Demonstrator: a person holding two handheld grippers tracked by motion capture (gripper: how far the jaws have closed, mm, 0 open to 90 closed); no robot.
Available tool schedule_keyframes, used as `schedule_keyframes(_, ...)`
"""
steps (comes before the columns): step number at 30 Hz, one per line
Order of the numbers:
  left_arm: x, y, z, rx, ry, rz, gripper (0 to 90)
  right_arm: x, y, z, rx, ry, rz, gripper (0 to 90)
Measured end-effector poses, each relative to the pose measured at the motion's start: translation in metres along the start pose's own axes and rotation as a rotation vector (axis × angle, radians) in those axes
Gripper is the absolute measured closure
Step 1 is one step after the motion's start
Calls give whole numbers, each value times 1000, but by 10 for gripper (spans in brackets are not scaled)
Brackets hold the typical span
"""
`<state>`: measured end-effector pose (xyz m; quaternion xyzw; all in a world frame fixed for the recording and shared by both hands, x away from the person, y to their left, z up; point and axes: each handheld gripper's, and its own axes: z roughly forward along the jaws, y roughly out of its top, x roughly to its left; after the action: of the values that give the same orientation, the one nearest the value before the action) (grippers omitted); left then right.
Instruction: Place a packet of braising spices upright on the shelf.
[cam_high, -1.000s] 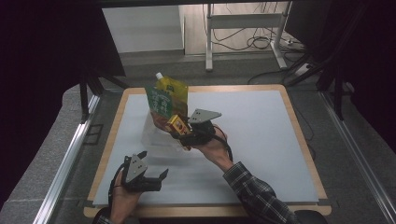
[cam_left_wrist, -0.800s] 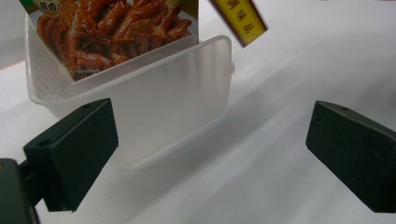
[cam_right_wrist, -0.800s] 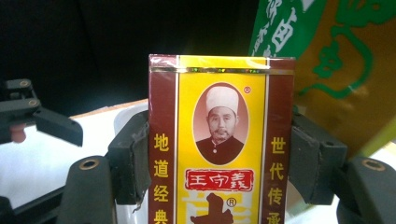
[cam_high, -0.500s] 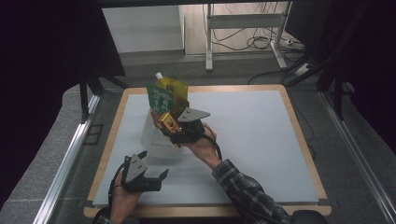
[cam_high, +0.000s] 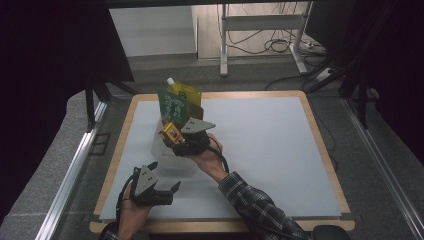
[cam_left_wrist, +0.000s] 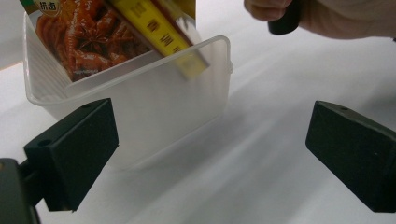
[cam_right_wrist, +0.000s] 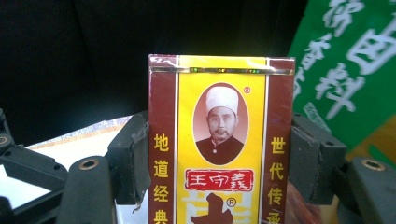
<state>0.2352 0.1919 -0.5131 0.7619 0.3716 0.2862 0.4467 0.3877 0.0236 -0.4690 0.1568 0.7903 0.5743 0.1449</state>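
Box (cam_right_wrist: 221, 154) clamped in right hand-held gripper (cam_high: 176, 136) above tub (cam_left_wrist: 140, 121)

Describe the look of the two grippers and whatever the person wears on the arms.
Both grippers are black. The left gripper carries a grey three-cornered plate on top, and its two jaws are blocky black pads with small screw holes. The right gripper has the same grey plate and a black cable looping past the wrist. The right forearm wears a dark plaid sleeve.
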Motion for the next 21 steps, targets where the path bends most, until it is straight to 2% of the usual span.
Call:
schedule_keyframes(5, 0, 0, 0, -4, 0, -4, 19, 1, -6, 1, 12, 3, -11, 315)
schedule_keyframes(13, -1, 0, 0, 4, -2, 1, 19, -5, -18, -11, 21, 15, 15, 313)
schedule_keyframes(21, -1, 0, 1, 7, -4, 6, 19, -9, -27, -23, 66, 28, 23, 310)
